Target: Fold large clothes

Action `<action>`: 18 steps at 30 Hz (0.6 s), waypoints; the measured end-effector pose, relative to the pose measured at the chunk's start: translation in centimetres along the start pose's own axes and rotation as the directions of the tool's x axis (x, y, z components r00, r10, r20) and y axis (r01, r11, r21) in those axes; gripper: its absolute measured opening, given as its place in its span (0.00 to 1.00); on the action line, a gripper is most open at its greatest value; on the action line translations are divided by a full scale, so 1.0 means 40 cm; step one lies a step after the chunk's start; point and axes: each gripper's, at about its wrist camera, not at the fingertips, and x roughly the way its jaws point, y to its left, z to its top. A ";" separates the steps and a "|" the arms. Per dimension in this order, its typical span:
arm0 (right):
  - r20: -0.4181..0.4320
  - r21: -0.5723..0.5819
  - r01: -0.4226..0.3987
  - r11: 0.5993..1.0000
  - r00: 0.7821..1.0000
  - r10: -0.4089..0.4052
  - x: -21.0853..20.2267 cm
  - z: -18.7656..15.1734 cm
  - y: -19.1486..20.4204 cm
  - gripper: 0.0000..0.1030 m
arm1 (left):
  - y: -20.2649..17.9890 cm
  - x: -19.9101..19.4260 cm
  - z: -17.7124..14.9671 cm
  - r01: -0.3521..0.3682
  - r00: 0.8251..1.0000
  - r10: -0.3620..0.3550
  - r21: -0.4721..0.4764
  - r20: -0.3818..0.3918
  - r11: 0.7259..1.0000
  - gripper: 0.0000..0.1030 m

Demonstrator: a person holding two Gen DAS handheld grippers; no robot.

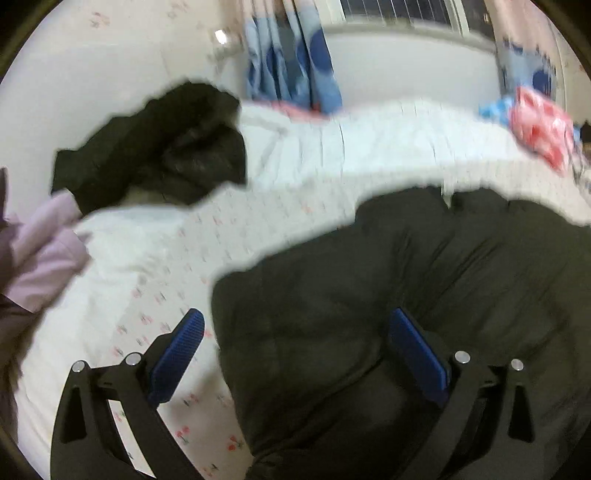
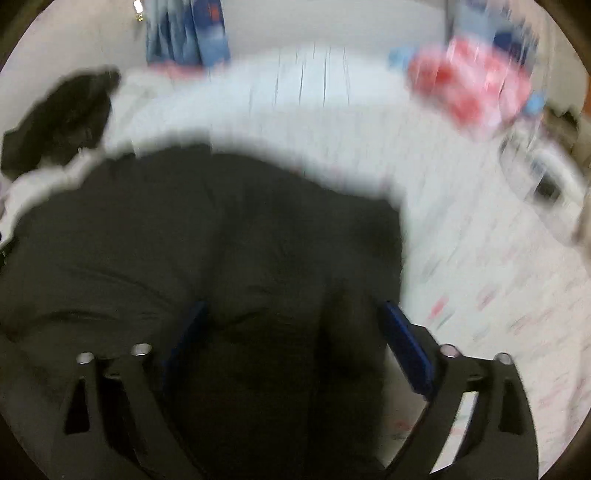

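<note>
Left wrist view: left gripper (image 1: 295,332) low in the frame, jaws spread wide, blue pads (image 1: 177,362) well apart, nothing pinched. Left pad over the flowered bedsheet (image 1: 173,295), right pad over the dark padded coat (image 1: 369,295), the coat's left edge running up between them. Coat filling the lower right of the frame, lying bunched on the sheet. Further out, upper left: a second black garment (image 1: 155,147) in a heap, beside a pale lilac garment (image 1: 40,251) at the left edge. Across the top middle, a white quilted blanket (image 1: 369,136); behind it blue patterned curtains (image 1: 291,62); at the far right a red-and-pink bundle (image 1: 539,125).

Right wrist view, heavily blurred: right gripper (image 2: 291,325) also at full spread, the dark padded coat (image 2: 221,240) under and between the fingers, pads apparently not pressing on it. Right pad (image 2: 406,347) near the coat's right edge, where sheet (image 2: 498,295) shows; left pad barely distinguishable against the dark fabric. Coat covering the centre and left of the frame. Beyond it, white blanket (image 2: 314,92) across the top, black heap (image 2: 62,114) upper left, red-and-pink bundle (image 2: 472,88) upper right, curtains (image 2: 188,33) at the top.
</note>
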 end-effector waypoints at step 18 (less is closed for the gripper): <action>-0.102 0.055 -0.060 0.997 0.993 0.066 -0.088 -0.071 0.027 0.94 | 0.014 -0.056 -0.048 0.073 0.996 -0.069 0.075 -0.052 0.995 0.94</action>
